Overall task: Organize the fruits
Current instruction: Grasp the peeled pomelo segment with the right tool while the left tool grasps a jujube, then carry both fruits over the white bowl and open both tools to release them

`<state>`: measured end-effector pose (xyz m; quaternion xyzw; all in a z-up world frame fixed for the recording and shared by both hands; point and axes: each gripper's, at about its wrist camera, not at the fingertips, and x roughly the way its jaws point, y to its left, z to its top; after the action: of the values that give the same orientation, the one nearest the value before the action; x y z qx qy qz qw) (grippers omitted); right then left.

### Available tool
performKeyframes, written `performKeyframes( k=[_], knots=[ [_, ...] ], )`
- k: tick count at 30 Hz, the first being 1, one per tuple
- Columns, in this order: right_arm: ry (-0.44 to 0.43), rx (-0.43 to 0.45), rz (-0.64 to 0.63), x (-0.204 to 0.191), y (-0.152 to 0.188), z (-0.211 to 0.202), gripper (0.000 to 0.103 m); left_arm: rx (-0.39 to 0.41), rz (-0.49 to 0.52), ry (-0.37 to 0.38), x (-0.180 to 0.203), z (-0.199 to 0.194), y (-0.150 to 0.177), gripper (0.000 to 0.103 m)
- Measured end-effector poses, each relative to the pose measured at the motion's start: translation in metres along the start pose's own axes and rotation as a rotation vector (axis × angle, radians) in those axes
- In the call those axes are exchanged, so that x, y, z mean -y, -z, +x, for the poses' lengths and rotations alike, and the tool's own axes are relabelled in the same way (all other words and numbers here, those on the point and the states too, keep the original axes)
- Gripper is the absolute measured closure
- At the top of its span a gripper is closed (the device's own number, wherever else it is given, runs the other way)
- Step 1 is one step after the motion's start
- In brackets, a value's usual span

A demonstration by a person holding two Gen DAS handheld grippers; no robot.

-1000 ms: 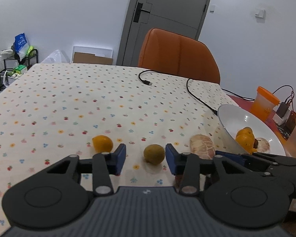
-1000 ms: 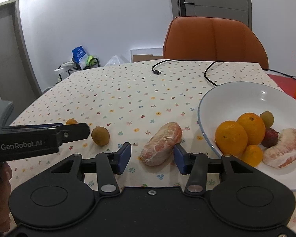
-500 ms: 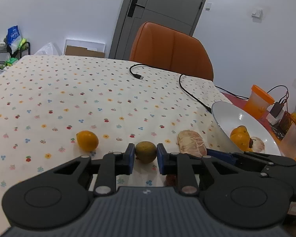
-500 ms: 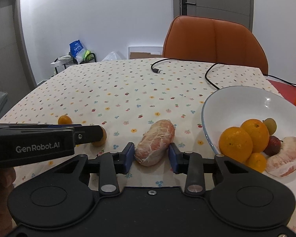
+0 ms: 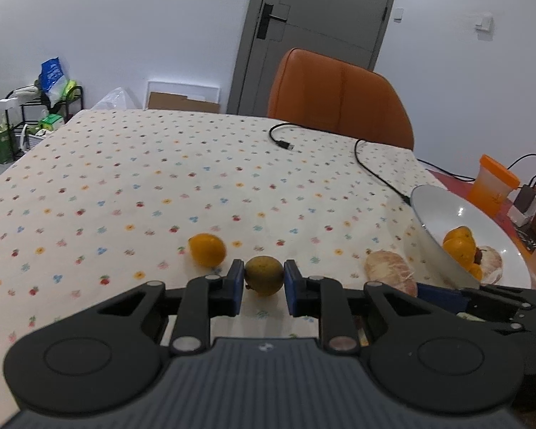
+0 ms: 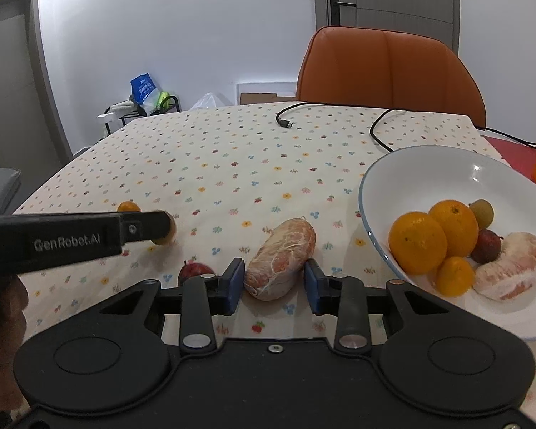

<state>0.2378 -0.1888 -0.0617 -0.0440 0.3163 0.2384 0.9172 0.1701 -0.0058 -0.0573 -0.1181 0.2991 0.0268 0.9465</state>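
My left gripper (image 5: 262, 287) is shut on a small yellow-green round fruit (image 5: 263, 274), held just above the flowered tablecloth. A small orange (image 5: 207, 249) lies just left of it. My right gripper (image 6: 274, 287) is shut on a peeled pomelo piece (image 6: 280, 258), which also shows in the left wrist view (image 5: 389, 272). A white bowl (image 6: 428, 168) at the right holds oranges (image 6: 416, 241), a green fruit, a dark red fruit and another pomelo piece (image 6: 511, 268). A dark red fruit (image 6: 193, 271) lies by my right gripper's left finger. The left gripper (image 6: 150, 227) shows from the side in the right wrist view.
A black cable (image 5: 371, 168) runs across the far right of the table. An orange chair (image 5: 339, 96) stands behind the table. An orange-lidded cup (image 5: 493, 184) and small devices sit beyond the bowl. The table (image 5: 107, 178) stretches away to the left and back.
Both grippers have closed from open around their fruits: the left on the yellow-green fruit, the right on the pomelo piece. The left gripper has risen a little with its fruit.
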Motion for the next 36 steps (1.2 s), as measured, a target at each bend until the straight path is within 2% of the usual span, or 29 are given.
performKeyframes(
  k=[7,14,20,36],
  knots=[
    [0.0,-0.004,-0.023,-0.003,0.003,-0.002,0.066,-0.02,-0.018,0.004,0.0,0.011,0.003,0.079],
    [0.014,0.003,-0.041,-0.004,0.0,0.004,0.062,-0.004,-0.02,0.002,-0.002,0.01,0.003,0.079],
    [0.023,0.009,-0.057,-0.003,0.0,0.005,0.07,0.014,-0.014,-0.005,-0.002,0.002,0.0,0.079],
    [0.006,0.107,-0.044,0.003,-0.015,-0.029,0.071,0.083,0.03,0.036,0.026,-0.018,-0.02,0.079]
  ],
)
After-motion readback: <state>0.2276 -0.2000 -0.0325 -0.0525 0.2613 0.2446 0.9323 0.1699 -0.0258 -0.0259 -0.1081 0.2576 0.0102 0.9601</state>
